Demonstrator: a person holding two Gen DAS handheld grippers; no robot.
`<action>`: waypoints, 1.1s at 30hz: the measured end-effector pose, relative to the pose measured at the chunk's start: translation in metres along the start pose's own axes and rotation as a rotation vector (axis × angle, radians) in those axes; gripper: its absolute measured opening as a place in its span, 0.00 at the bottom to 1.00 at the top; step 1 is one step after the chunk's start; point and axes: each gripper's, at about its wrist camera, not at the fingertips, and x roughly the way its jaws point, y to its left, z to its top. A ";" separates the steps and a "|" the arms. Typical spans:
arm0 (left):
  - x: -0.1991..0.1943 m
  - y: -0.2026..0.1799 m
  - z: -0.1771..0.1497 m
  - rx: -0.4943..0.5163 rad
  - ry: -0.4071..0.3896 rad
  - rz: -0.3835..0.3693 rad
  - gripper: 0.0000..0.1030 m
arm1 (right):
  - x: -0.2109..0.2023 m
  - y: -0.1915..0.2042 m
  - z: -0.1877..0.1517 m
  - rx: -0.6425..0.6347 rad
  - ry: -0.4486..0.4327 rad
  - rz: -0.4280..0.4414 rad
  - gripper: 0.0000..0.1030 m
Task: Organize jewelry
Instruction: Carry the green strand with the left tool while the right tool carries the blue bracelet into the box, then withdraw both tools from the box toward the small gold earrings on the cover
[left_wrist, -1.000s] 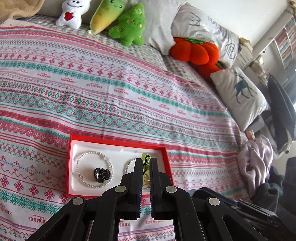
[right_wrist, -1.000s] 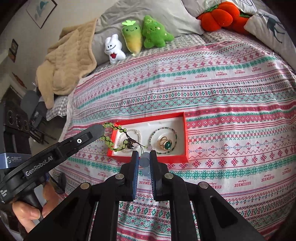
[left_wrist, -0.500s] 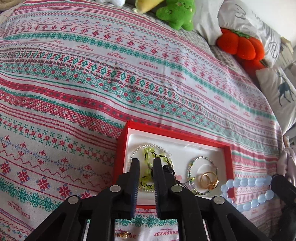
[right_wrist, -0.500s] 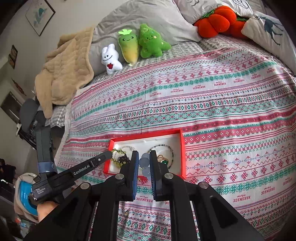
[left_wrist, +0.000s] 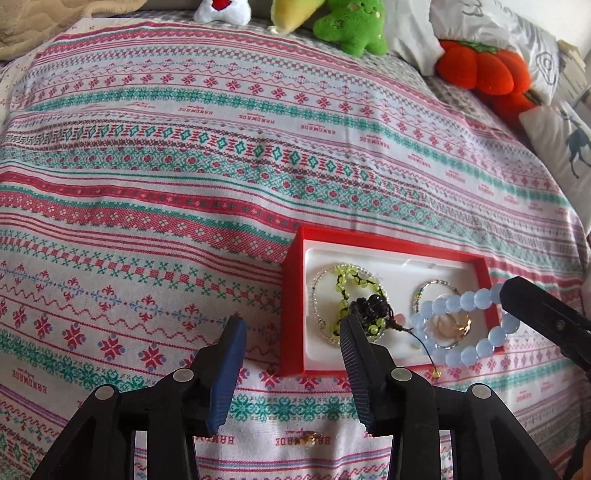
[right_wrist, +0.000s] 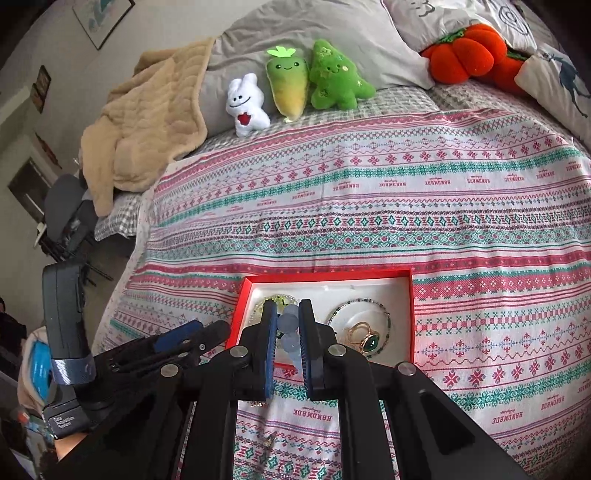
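Left gripper has released the green bracelet into the red box; right gripper grasps blue beads.

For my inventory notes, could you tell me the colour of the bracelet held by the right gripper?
Pale translucent blue beads, clearest in the left wrist view.

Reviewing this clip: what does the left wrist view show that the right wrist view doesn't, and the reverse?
Left wrist only: the whole blue bead bracelet hanging over the red box, and the green bead bracelet lying inside.

Right wrist only: a green-stone ring in the box, and the beige blanket.

Both: the open left gripper, the box, and the plush toys.
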 end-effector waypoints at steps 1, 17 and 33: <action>0.001 0.001 -0.001 0.001 0.006 0.003 0.45 | 0.005 -0.002 -0.001 -0.001 0.011 -0.015 0.12; 0.005 -0.006 -0.009 0.077 0.032 0.045 0.57 | 0.024 -0.044 0.003 0.052 0.034 -0.122 0.23; -0.009 -0.017 -0.038 0.169 0.064 0.068 0.73 | -0.006 -0.028 -0.031 -0.021 0.117 -0.157 0.49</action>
